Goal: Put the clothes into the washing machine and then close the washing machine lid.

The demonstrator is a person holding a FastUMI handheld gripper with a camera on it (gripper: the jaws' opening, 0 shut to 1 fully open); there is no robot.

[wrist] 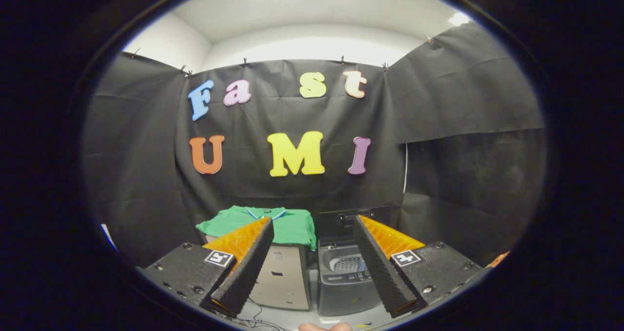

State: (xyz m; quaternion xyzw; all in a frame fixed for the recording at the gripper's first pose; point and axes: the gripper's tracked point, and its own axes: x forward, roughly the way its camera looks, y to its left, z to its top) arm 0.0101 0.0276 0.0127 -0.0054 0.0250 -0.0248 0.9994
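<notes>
A green shirt (287,223) lies spread on top of a grey box (283,275), beyond my left finger. Right of that box stands a small dark washing machine (343,277) with its lid (348,220) raised upright at the back, so the perforated drum (347,263) shows inside. My gripper (312,228) is open, well short of both, with nothing between its fingers. The shirt shows partly behind the left fingertip (265,223), and the machine sits just inside the right finger (375,258).
Black cloth walls close the booth behind and on both sides. The box and the machine stand on a pale surface (302,316) with thin cables near its front. A fingertip of a person (324,327) shows at the very bottom.
</notes>
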